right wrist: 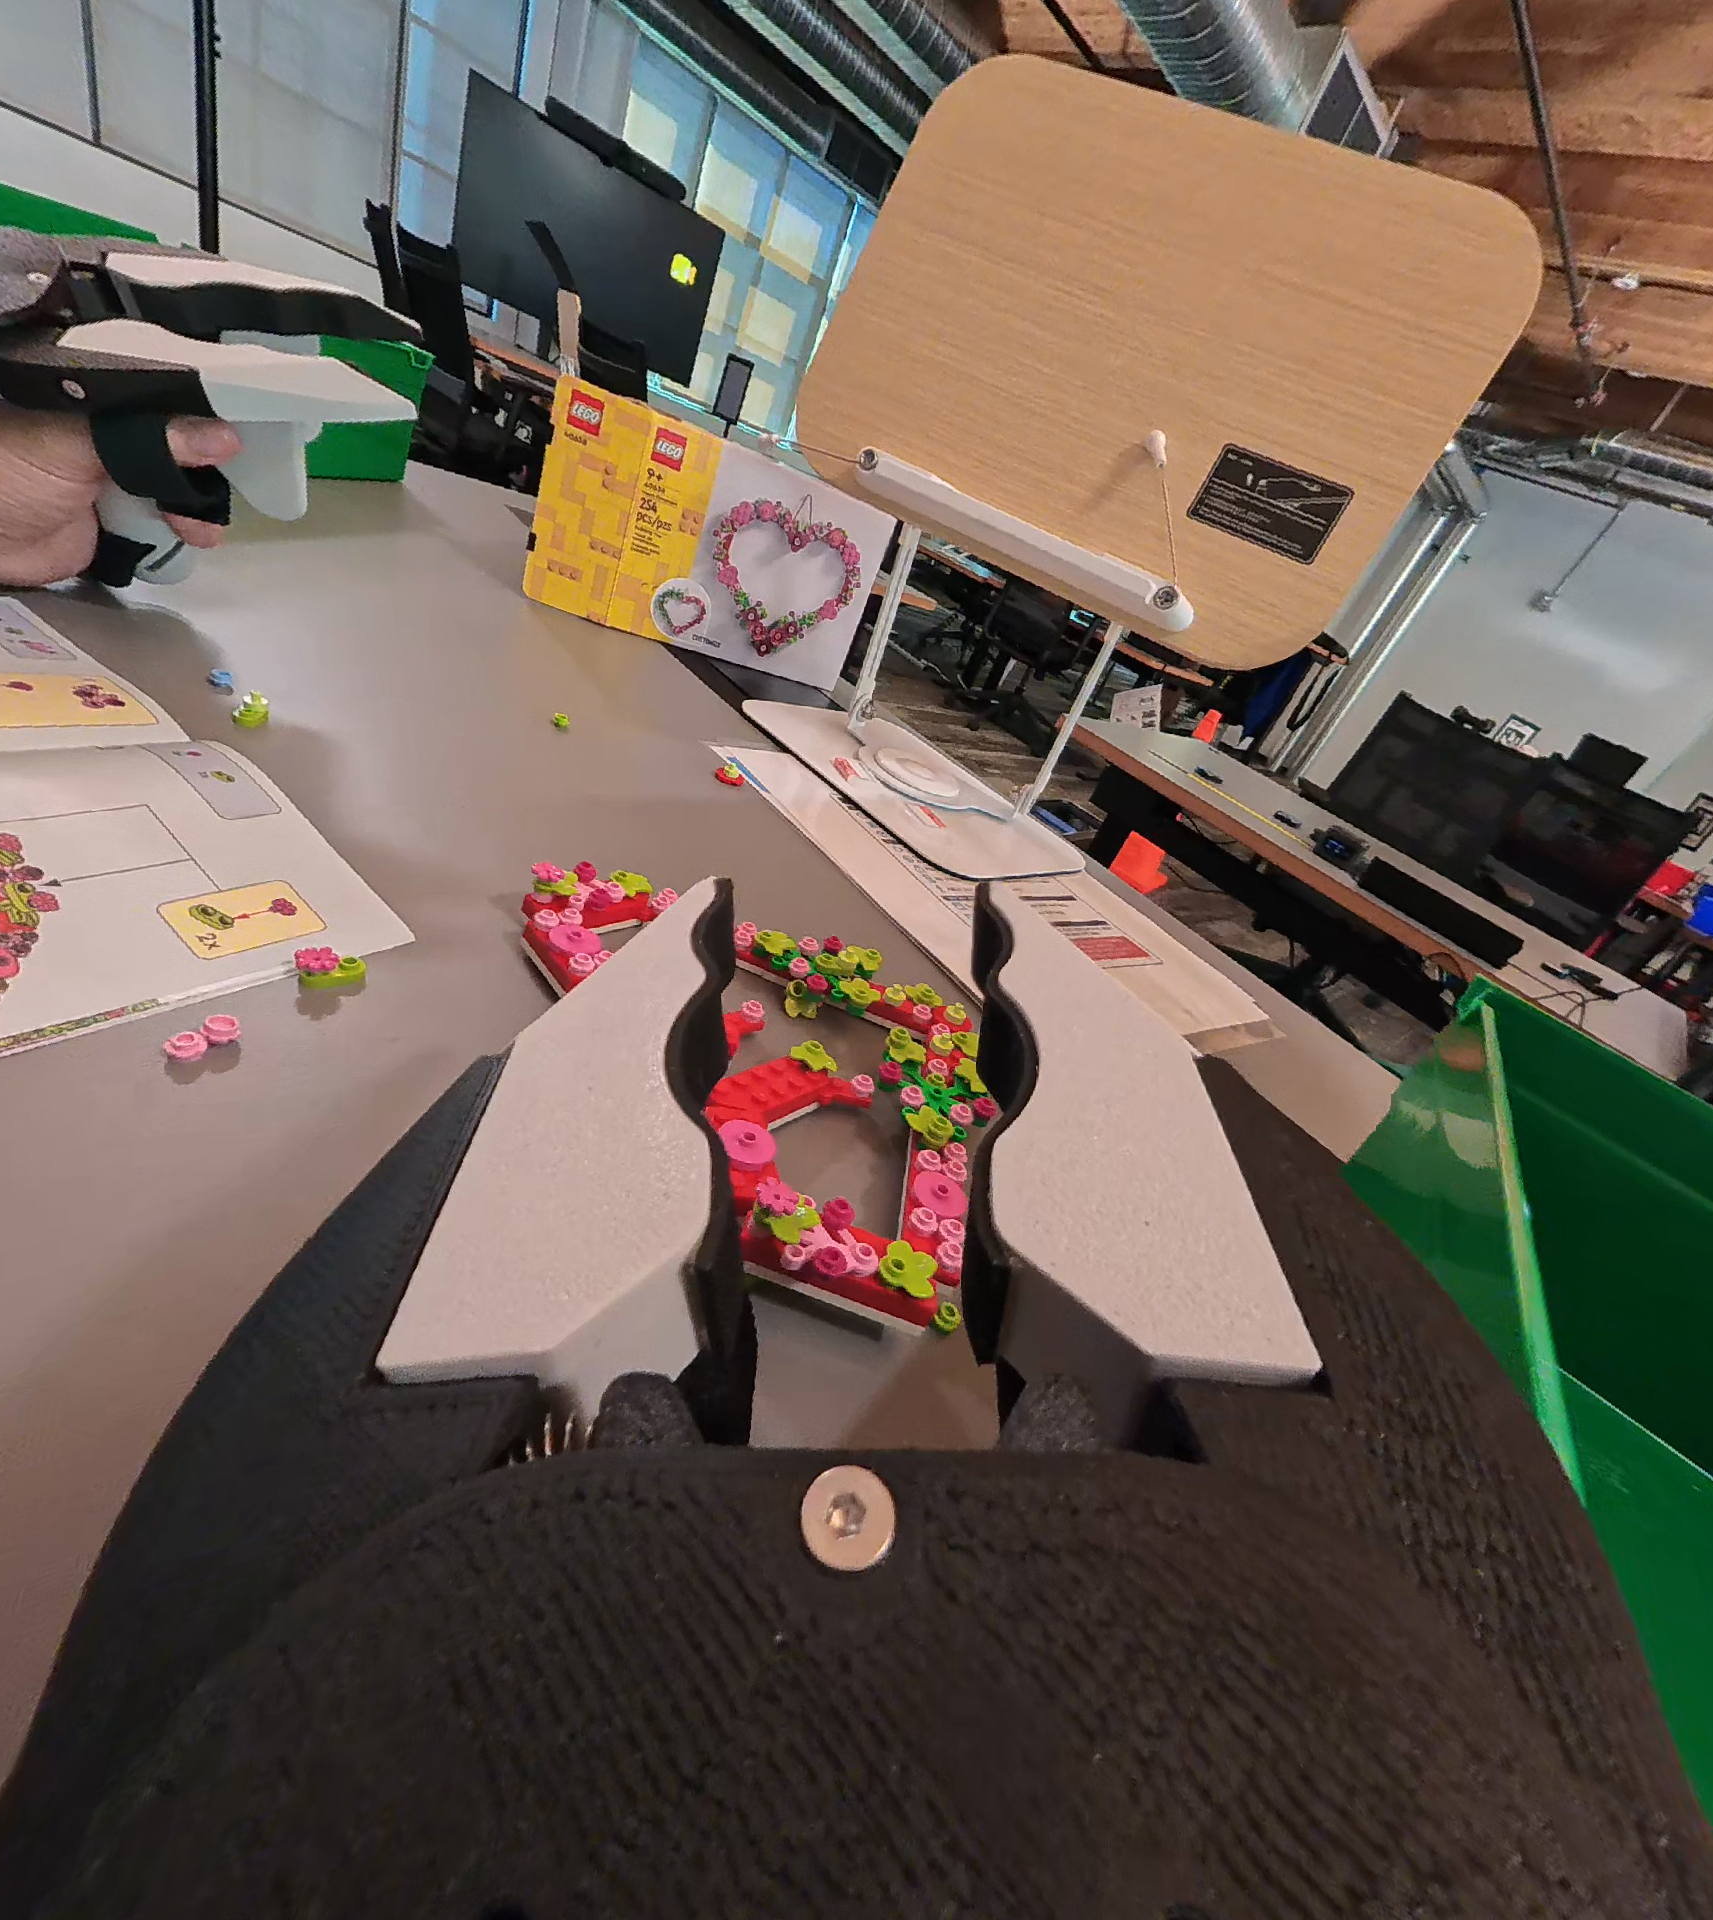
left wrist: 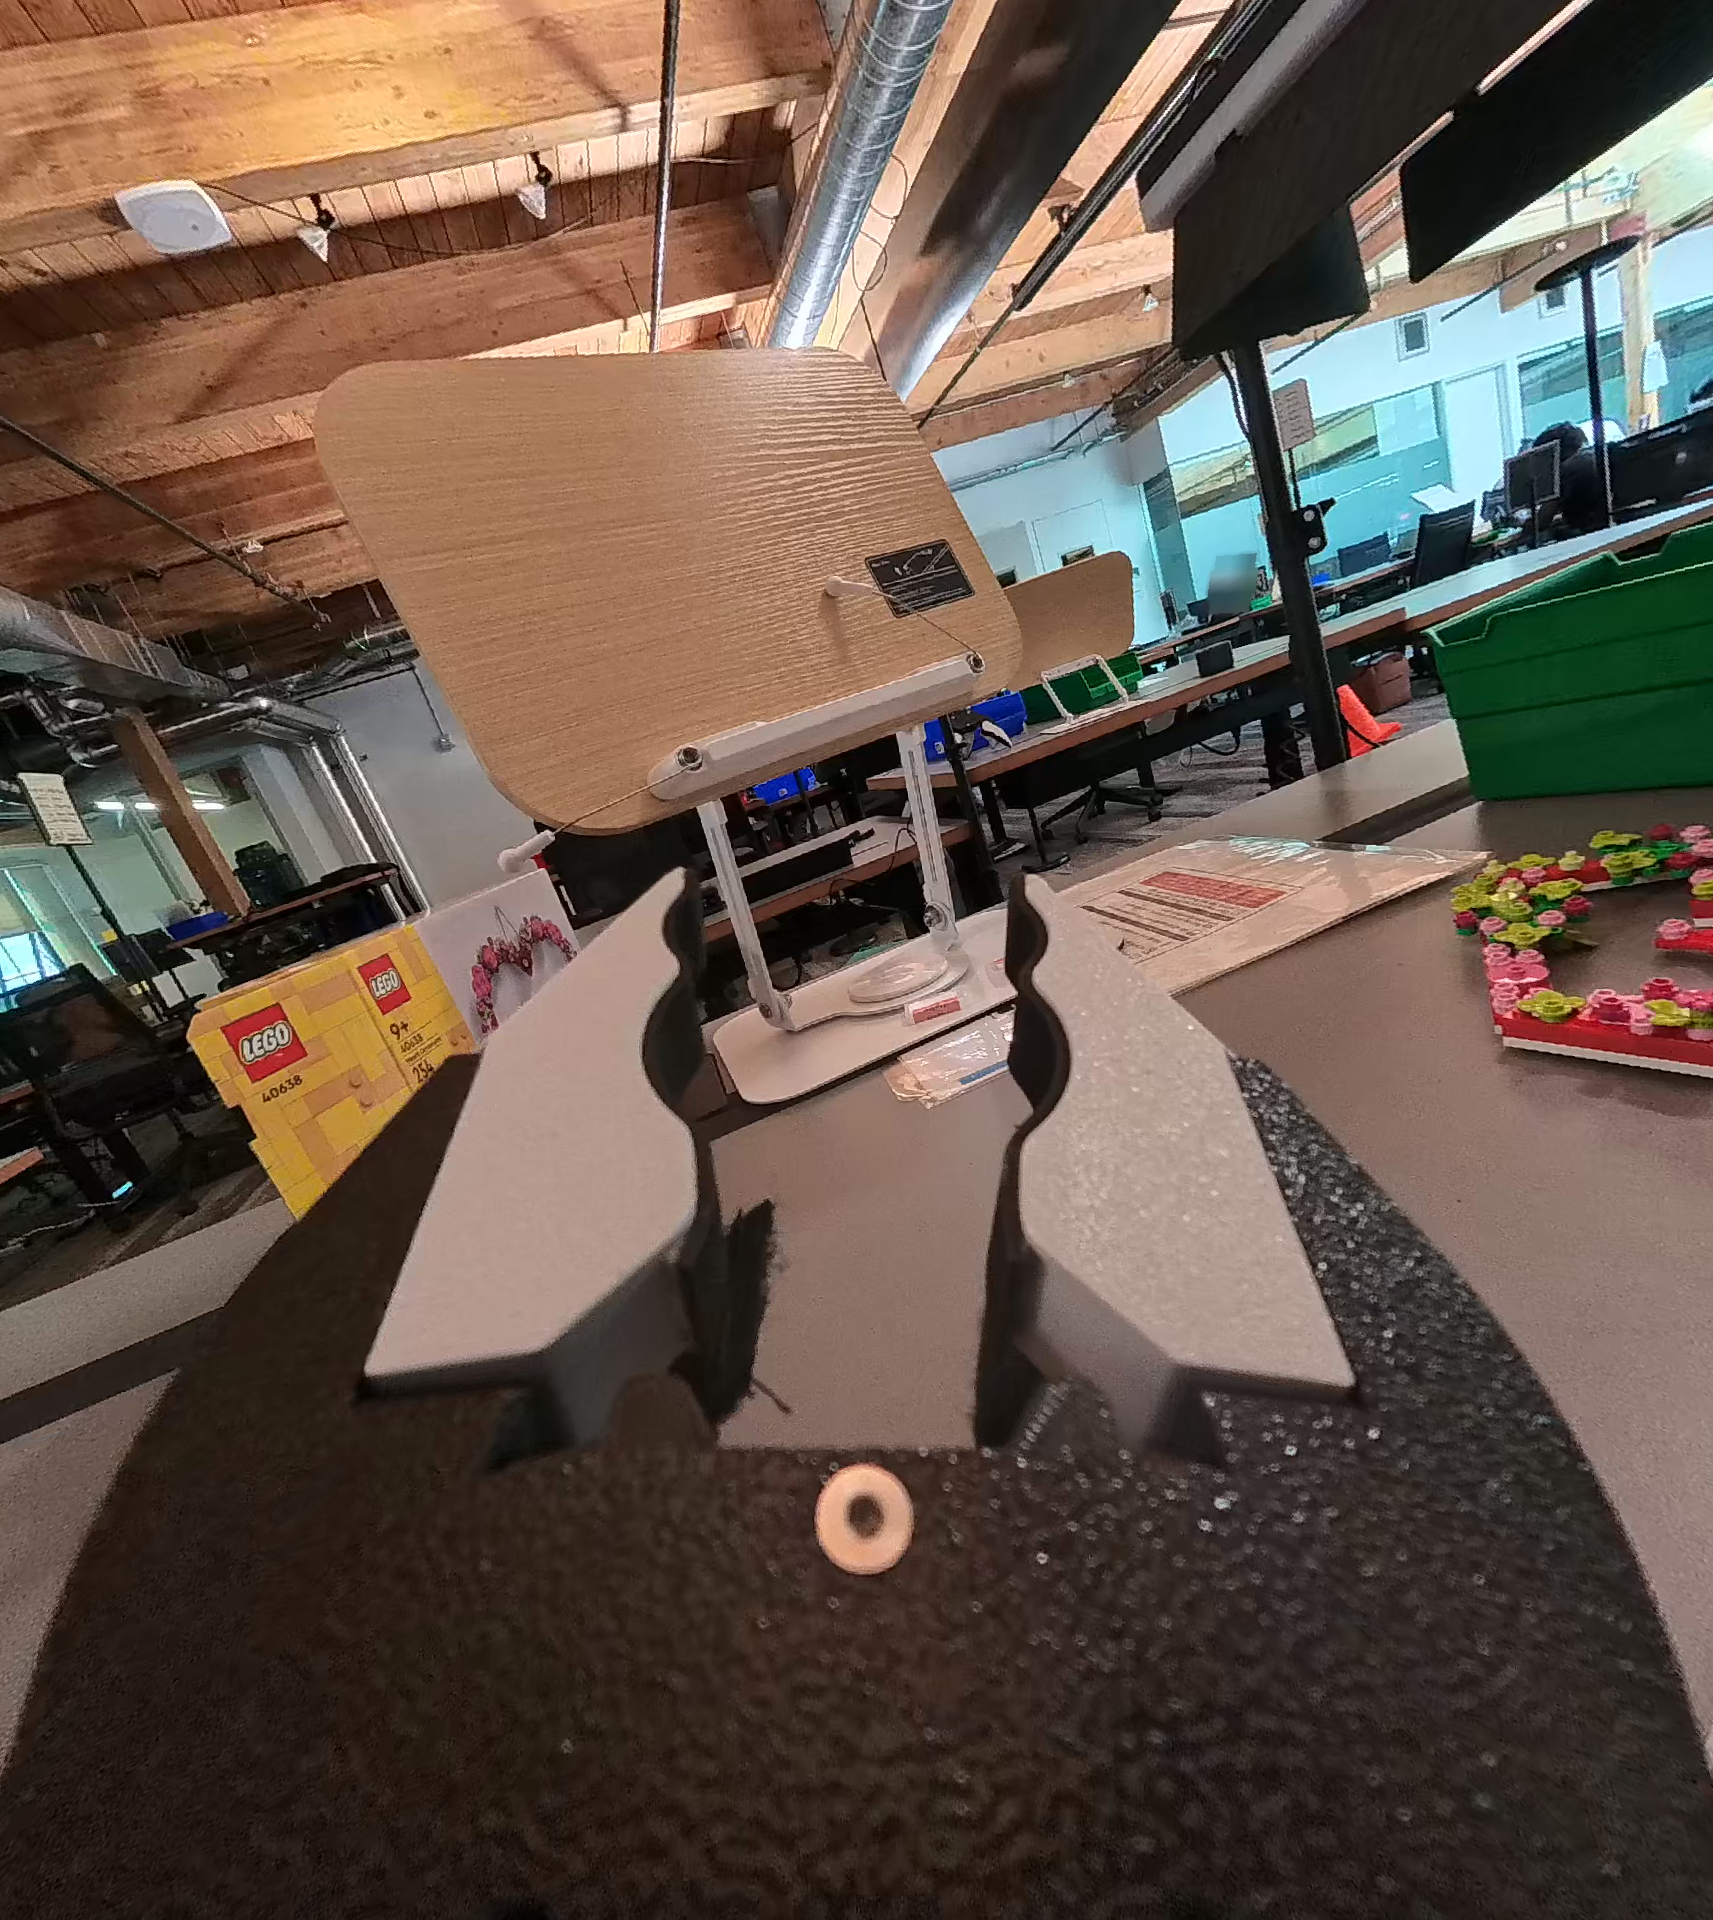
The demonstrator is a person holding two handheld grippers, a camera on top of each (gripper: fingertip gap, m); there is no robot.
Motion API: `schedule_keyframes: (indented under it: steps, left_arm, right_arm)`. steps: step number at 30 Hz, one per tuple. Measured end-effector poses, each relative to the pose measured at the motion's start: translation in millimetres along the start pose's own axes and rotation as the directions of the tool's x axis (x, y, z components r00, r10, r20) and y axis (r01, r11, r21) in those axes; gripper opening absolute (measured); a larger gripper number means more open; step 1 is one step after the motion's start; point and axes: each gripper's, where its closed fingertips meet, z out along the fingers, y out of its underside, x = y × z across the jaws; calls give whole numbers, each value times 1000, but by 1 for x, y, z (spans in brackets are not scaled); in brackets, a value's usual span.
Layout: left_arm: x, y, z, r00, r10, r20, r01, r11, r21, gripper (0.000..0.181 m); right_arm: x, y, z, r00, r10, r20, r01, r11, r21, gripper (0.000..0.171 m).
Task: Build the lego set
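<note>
At lower centre of the right wrist view, the right gripper [right wrist: 852, 904] hangs released over one heart wreath [right wrist: 831, 1122] on the counter [right wrist: 416, 644]; left gripper [left wrist: 852, 904] released, empty; two pink studs [right wrist: 203, 1037] lie lower left.

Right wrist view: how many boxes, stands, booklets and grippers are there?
Yellow box: 1
Wooden stand: 1
Booklet: 1
Grippers: 2, the left gripper and the right gripper
Total: 5
</note>
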Motion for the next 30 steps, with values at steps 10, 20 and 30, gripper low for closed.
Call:
schedule_keyframes:
  steps: [10,20,30]
  left_arm:
    - [-2,0,0,1000,-13,4,13,1000,0,55]
    - [1,-1,-1,1000,-6,-4,6,1000,2,53]
    - [4,0,0,1000,2,-20,-2,1000,1,50]
  right_arm:
    - [-2,0,0,1000,-8,6,8,1000,-1,44]
    - [1,-4,-5,1000,5,-20,-4,1000,13,44]
    - [-126,23,5,723,320,612,-78,918,-388,27]
